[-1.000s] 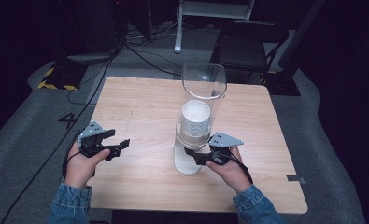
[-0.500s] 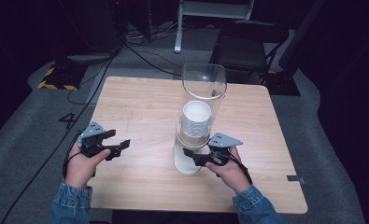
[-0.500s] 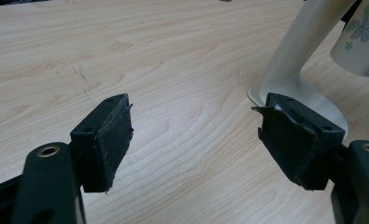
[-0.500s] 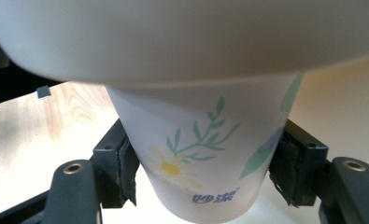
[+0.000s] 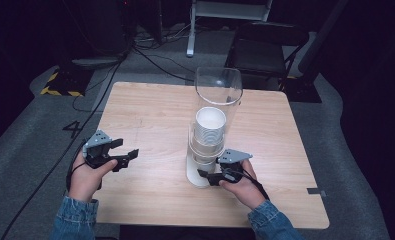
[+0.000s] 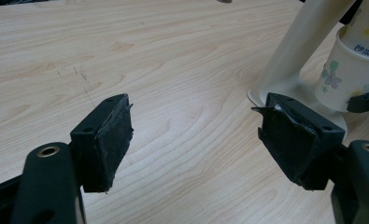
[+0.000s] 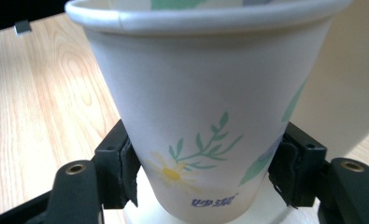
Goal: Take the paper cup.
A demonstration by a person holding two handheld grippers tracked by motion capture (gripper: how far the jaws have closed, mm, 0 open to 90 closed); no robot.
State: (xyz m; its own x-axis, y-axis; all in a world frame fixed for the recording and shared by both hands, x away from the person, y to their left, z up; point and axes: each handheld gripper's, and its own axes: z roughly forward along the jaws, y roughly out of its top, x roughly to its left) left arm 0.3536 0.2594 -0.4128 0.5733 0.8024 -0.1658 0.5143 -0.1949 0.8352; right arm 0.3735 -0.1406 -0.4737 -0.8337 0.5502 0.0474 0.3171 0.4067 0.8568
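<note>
A clear tube dispenser (image 5: 218,90) stands mid-table on a white base (image 5: 194,174), with a stack of white paper cups (image 5: 210,125) inside. The lowest paper cup (image 7: 205,107), printed with flowers and green leaves, hangs out of the bottom. My right gripper (image 7: 205,175) is shut on it, one pad pressed to each side of its lower wall. In the high view the right gripper (image 5: 206,176) sits at the dispenser's foot. My left gripper (image 5: 130,157) hovers open over the table's left side, nothing between its pads (image 6: 109,140). Its view shows the cup (image 6: 348,79) and the stand (image 6: 303,42) to the right.
The wooden table (image 5: 150,115) is bare around the dispenser. Beyond its far edge stand a dark chair (image 5: 265,50) and a metal stand (image 5: 225,10), with cables (image 5: 150,55) across the grey floor. A yellow-black marker (image 5: 60,85) lies at the left.
</note>
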